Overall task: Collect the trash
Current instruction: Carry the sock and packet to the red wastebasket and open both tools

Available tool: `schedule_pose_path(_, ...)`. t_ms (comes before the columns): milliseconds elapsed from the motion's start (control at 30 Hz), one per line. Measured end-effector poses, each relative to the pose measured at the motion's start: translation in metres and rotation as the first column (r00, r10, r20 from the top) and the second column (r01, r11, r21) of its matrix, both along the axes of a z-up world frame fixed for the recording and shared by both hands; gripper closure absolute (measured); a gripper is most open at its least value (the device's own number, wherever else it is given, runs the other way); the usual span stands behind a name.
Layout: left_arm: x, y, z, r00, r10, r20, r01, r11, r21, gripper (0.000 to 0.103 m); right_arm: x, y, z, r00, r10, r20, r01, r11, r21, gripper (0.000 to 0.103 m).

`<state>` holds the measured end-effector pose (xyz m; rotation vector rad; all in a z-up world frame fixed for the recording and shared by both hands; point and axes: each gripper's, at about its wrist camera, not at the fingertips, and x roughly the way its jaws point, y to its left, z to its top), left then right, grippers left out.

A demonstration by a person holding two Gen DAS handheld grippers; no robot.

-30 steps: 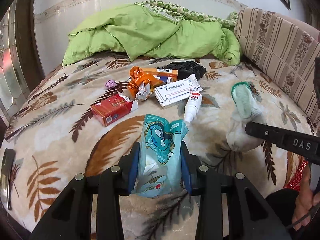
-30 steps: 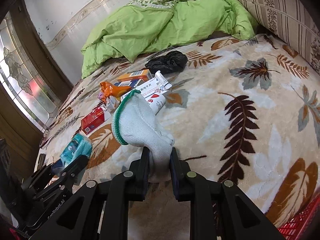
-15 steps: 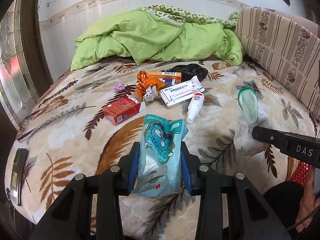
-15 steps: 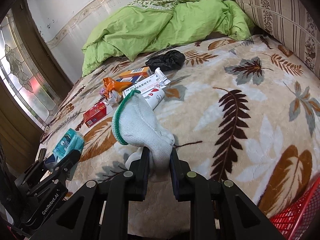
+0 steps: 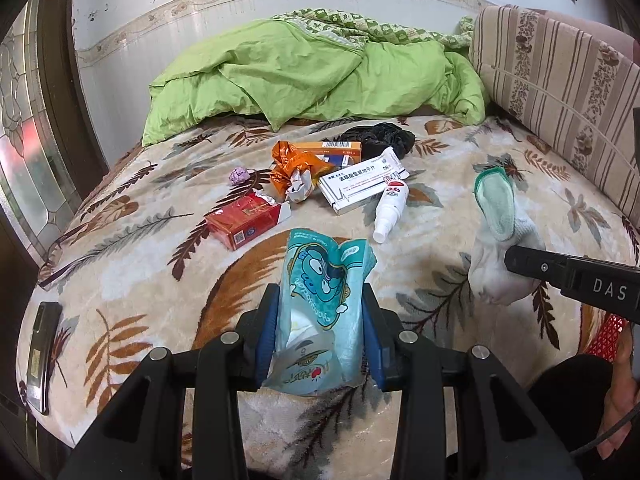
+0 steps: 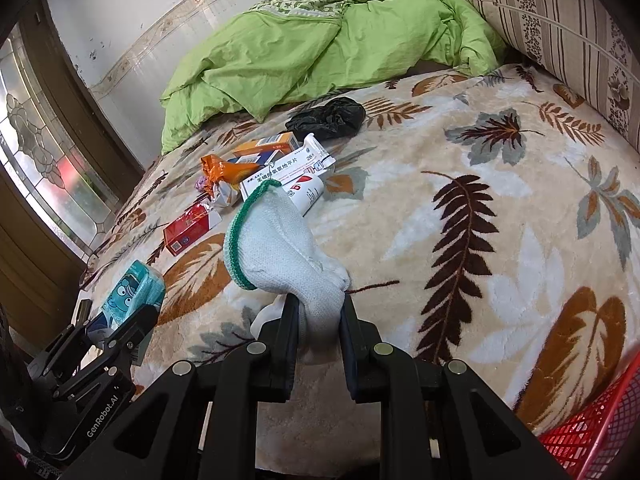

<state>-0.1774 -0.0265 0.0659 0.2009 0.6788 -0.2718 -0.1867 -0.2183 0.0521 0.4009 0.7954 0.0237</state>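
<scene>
My left gripper (image 5: 320,312) is shut on a blue cartoon-printed tissue packet (image 5: 324,280), held above the bed's near edge; the same packet (image 6: 134,292) shows at the left of the right wrist view. My right gripper (image 6: 320,312) is shut on a white sock with a green cuff (image 6: 276,252), which hangs up and leftward from the jaws. From the left wrist view that sock (image 5: 496,240) sits at the right, pinched by a black finger. Farther back on the leaf-patterned blanket lie a red cigarette box (image 5: 244,226), an orange wrapper (image 5: 292,164), a white medicine box (image 5: 360,188) and a white spray bottle (image 5: 390,208).
A black crumpled bag (image 5: 380,136), an orange box (image 5: 340,150) and a small purple wad (image 5: 239,176) lie behind the pile. Green bedding (image 5: 312,72) and a striped cushion (image 5: 560,92) border the bed. A red basket (image 6: 596,428) stands at lower right. A dark phone-like slab (image 5: 40,356) rests at the left edge.
Both grippers have drawn back a little from the bed with their loads, so the pile looks farther off and more of the red basket shows. Both grips are unchanged.
</scene>
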Motion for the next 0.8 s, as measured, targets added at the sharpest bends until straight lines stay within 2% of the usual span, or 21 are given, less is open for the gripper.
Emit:
schedule_pose_path(500, -0.005, -0.007, -0.001, 1.0, -0.016, -0.008, 0.016, 1.0, 0.014, 0.066, -0.001, -0.001, 0.002, 1.0, -0.001, 0.009, 0.001, 1.0, 0.001, 0.083)
schedule_pose_path(800, -0.007, -0.007, 0.008, 0.998, -0.057, -0.036, 0.055, 0.997, -0.056, 0.066, -0.017, -0.003, 0.018, 1.0, 0.013, 0.017, -0.013, 0.999, 0.034, 0.083)
